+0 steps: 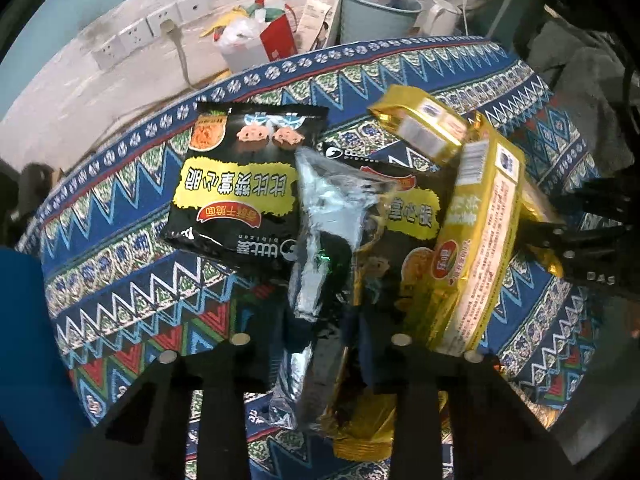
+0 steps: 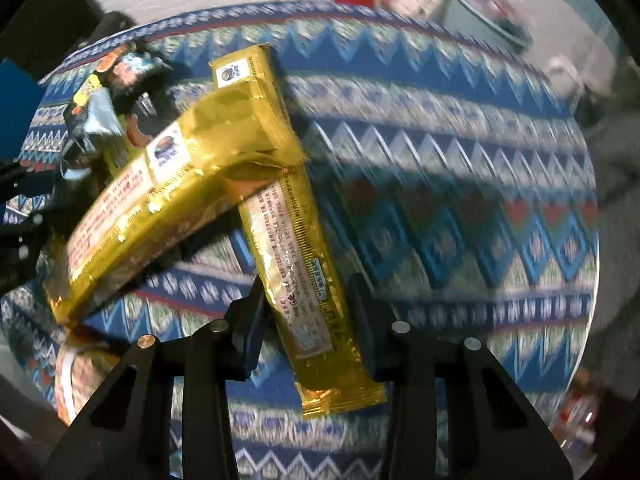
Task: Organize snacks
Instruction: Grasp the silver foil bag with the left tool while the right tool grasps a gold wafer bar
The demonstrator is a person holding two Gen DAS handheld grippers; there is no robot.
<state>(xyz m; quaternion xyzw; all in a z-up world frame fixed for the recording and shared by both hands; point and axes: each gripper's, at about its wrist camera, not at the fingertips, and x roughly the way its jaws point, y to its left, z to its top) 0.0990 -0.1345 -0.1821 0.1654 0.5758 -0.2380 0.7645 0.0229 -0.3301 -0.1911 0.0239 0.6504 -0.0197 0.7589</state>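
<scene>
My left gripper (image 1: 320, 340) is shut on a black snack packet with a silver back (image 1: 332, 216), held on edge above the patterned cloth (image 1: 132, 216). A second black packet (image 1: 240, 184) lies flat to its left. Two gold packets (image 1: 480, 224) (image 1: 424, 124) show to the right. My right gripper (image 2: 308, 312) is shut on a gold packet (image 2: 296, 240) near its lower end; the packet points away from me. Another gold packet (image 2: 160, 204) leans across it on the left, and black packets (image 2: 116, 80) sit beyond.
The round table's patterned cloth (image 2: 460, 184) spreads to the right. Beyond the far edge stand a pale bucket (image 1: 376, 16), a white kettle (image 1: 440, 16), a red bag (image 1: 280, 40) and wall sockets (image 1: 132, 36). My right gripper's black body (image 1: 592, 240) shows at the right.
</scene>
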